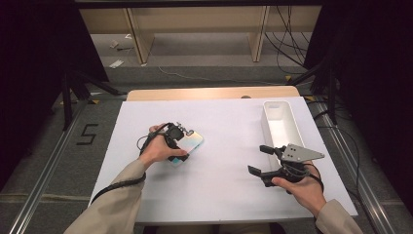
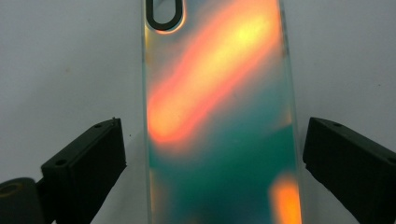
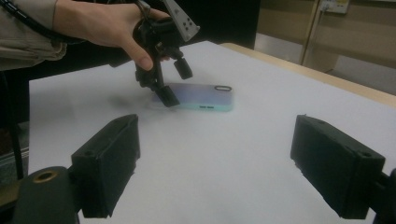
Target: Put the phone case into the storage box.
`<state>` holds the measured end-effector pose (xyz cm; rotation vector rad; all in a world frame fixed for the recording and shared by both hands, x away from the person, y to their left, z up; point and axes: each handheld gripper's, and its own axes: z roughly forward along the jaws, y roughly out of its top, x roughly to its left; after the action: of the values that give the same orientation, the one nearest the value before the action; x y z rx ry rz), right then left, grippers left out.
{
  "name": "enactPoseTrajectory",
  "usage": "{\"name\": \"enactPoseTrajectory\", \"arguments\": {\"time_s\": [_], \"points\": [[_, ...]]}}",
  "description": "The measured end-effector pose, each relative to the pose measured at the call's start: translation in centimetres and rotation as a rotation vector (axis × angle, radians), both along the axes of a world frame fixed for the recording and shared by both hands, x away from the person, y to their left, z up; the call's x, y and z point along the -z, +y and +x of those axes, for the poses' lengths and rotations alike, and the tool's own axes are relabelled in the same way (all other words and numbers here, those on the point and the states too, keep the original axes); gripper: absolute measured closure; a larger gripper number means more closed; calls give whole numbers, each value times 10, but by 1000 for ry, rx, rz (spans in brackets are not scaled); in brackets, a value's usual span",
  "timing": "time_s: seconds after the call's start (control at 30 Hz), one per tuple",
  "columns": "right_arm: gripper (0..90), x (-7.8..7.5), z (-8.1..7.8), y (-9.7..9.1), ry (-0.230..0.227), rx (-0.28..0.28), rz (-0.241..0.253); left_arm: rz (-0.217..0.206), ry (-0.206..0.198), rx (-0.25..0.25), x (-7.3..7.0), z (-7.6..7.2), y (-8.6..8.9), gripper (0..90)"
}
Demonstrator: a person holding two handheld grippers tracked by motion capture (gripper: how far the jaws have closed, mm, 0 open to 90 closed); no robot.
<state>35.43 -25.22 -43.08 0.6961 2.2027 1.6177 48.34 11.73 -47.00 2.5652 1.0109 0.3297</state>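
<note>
Left tongs (image 2: 212, 154) spread astride phone case (image 2: 219, 116), not pinching; right tongs (image 3: 229, 172) spread, empty. Case likely light, slick, flexible; grip long edges.

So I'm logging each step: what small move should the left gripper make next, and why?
Probably close the left gripper on the phone case: its open jaws straddle the case, which lies flat on the table, with gaps at both sides, so nothing is gripped.
</note>
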Motion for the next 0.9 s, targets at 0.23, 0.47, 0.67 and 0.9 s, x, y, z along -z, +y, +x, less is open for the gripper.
{"name": "enactPoseTrajectory", "arguments": {"time_s": [0.23, 0.47, 0.67, 0.9], "points": [[166, 0, 0, 0, 4, -5, -4, 16, 9, 4, 2, 3, 1, 53], [166, 0, 0, 1, 5, -6, -6, -1, 37, -2, 4, 5, 3, 70], [166, 1, 0, 1, 6, -6, -2, -11, 69, -2, 3, 7, 2, 111], [166, 1, 0, 2, 5, -9, -4, -42, 96, -17, 4, 8, 5, 142]]}}
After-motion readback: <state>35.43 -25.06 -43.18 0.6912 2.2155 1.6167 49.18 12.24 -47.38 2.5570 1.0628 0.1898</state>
